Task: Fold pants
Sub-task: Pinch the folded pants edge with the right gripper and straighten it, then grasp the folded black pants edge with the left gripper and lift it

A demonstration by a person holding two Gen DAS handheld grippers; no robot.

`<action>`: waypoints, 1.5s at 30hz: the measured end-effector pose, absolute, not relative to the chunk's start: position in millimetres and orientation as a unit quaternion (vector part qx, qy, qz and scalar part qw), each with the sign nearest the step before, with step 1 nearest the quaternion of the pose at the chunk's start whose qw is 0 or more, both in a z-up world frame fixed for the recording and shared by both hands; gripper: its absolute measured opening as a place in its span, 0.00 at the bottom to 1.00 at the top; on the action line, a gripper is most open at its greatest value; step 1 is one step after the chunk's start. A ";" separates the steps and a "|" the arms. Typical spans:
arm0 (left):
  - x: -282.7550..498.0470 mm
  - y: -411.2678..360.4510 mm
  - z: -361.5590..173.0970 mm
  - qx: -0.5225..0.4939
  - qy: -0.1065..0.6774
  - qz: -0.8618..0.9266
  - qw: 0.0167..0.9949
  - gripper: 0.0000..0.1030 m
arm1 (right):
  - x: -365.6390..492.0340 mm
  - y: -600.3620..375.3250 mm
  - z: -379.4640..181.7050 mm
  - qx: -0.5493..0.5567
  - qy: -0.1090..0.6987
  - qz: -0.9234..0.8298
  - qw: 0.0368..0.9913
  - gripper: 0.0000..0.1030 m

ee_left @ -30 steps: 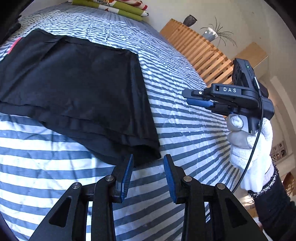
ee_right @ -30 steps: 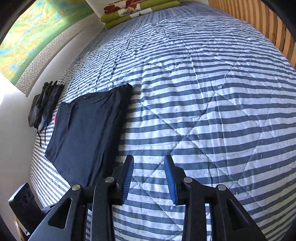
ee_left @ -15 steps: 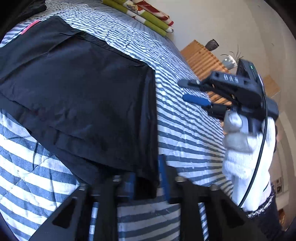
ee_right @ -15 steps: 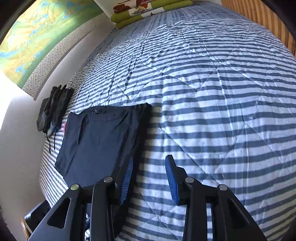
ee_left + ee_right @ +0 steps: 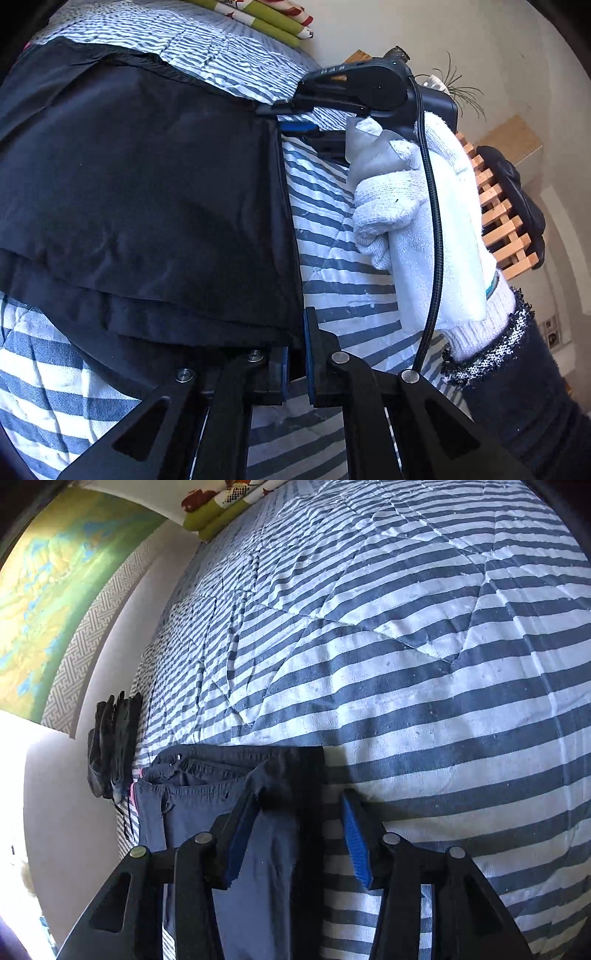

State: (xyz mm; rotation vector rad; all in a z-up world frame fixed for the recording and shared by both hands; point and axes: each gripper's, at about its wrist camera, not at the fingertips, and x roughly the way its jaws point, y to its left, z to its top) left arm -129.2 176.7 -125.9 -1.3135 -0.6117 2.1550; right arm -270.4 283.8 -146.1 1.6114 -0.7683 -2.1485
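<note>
Dark folded pants (image 5: pixel 147 192) lie flat on the blue-and-white striped quilt (image 5: pixel 343 266). My left gripper (image 5: pixel 297 343) sits at the pants' near right corner, its blue pads drawn close with the fabric edge between them. In the left wrist view a white-gloved hand (image 5: pixel 417 206) holds my right gripper (image 5: pixel 291 118) at the far right corner of the pants. From the right wrist view that gripper (image 5: pixel 299 801) is open: its left finger rests over the pants (image 5: pixel 258 867) and its right finger over the quilt (image 5: pixel 406 664), straddling the cloth edge.
Green and red pillows (image 5: pixel 266 18) lie at the head of the bed. A wooden slatted frame (image 5: pixel 498 221) stands to the right with a potted plant (image 5: pixel 450 81) behind it. Black gloves (image 5: pixel 110 738) hang at the bed's left edge under a wall picture (image 5: pixel 55 590).
Both grippers came down onto the pants' right edge. The left one closed from open onto the near corner. The right one moved forward to the far corner and stays open.
</note>
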 end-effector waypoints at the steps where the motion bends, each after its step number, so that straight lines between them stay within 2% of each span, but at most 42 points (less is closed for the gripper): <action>1: -128.9 176.9 -124.9 -0.490 -0.224 0.798 0.269 0.06 | -270.3 285.4 -146.6 0.568 -0.272 -0.758 0.169 0.10; 4: -125.4 176.4 -120.3 -0.498 -0.211 0.795 0.274 0.11 | -266.9 292.1 -146.7 0.559 -0.280 -0.765 0.155 0.06; 8: -120.5 166.3 -111.3 -0.504 -0.201 0.794 0.274 0.18 | -263.4 304.2 -152.5 0.550 -0.301 -0.767 0.137 0.05; 11: -108.7 157.8 -103.1 -0.506 -0.187 0.794 0.281 0.19 | -261.9 309.4 -149.5 0.547 -0.303 -0.768 0.139 0.07; 12: -104.1 159.0 -102.6 -0.504 -0.182 0.796 0.281 0.19 | -260.7 313.7 -146.8 0.550 -0.303 -0.765 0.142 0.11; 13: -97.9 153.0 -97.2 -0.499 -0.177 0.800 0.282 0.19 | -259.3 316.2 -145.5 0.554 -0.305 -0.761 0.146 0.24; 15: -91.2 147.2 -90.5 -0.488 -0.160 0.810 0.283 0.19 | -253.3 323.0 -140.9 0.548 -0.313 -0.759 0.157 0.40; 16: -88.9 145.8 -85.3 -0.482 -0.146 0.818 0.279 0.19 | -250.7 324.0 -138.3 0.547 -0.309 -0.761 0.160 0.43; 18: -89.1 147.3 -75.8 -0.463 -0.123 0.833 0.278 0.21 | -247.7 322.4 -133.7 0.548 -0.290 -0.768 0.162 0.43; 20: -103.8 155.9 -70.2 -0.444 -0.101 0.845 0.280 0.31 | -245.4 319.0 -130.8 0.549 -0.275 -0.773 0.159 0.43; 21: -112.1 163.0 -66.5 -0.433 -0.095 0.852 0.280 0.32 | -244.5 317.0 -129.6 0.551 -0.266 -0.775 0.158 0.43; 24: -134.1 171.3 -63.1 -0.417 -0.087 0.860 0.280 0.32 | -241.9 309.4 -124.3 0.548 -0.251 -0.781 0.165 0.42; 27: -164.4 182.3 -89.8 -0.455 -0.093 0.841 0.280 0.31 | -244.1 301.8 -117.3 0.543 -0.231 -0.790 0.168 0.39; 29: -170.2 195.4 -116.5 -0.505 -0.062 0.812 0.286 0.30 | -249.1 299.9 -117.1 0.548 -0.223 -0.788 0.169 0.39; 31: -160.0 200.2 -111.8 -0.484 -0.022 0.828 0.280 0.33 | -253.8 297.5 -120.7 0.558 -0.204 -0.786 0.170 0.39; 32: -157.2 202.8 -107.2 -0.488 -0.010 0.827 0.279 0.44 | -255.9 293.7 -122.0 0.562 -0.189 -0.787 0.169 0.39; 33: -154.7 204.6 -102.6 -0.486 -0.002 0.830 0.273 0.60 | -257.0 291.4 -123.5 0.565 -0.176 -0.788 0.170 0.39; 35: -148.4 208.9 -96.0 -0.469 0.024 0.846 0.253 0.78 | -258.7 286.7 -125.8 0.570 -0.160 -0.785 0.182 0.39; 36: -144.5 213.0 -94.5 -0.459 0.047 0.852 0.249 0.80 | -260.0 285.2 -126.9 0.573 -0.159 -0.782 0.188 0.39; 39: -138.0 228.2 -104.3 -0.458 0.112 0.845 0.255 0.80 | -262.1 281.3 -129.6 0.576 -0.163 -0.775 0.203 0.39; 42: -137.0 233.6 -116.6 -0.451 0.143 0.844 0.252 0.80 | -263.4 277.0 -135.0 0.582 -0.161 -0.771 0.204 0.39; 43: -138.1 231.9 -117.8 -0.445 0.144 0.847 0.253 0.78 | -263.2 274.5 -135.5 0.581 -0.157 -0.773 0.201 0.35; 44: -139.7 229.8 -118.2 -0.440 0.140 0.850 0.252 0.67 | -263.0 272.6 -136.1 0.580 -0.153 -0.776 0.196 0.31; 45: -142.9 225.0 -117.5 -0.438 0.132 0.854 0.248 0.48 | -263.1 272.3 -136.9 0.581 -0.159 -0.773 0.199 0.22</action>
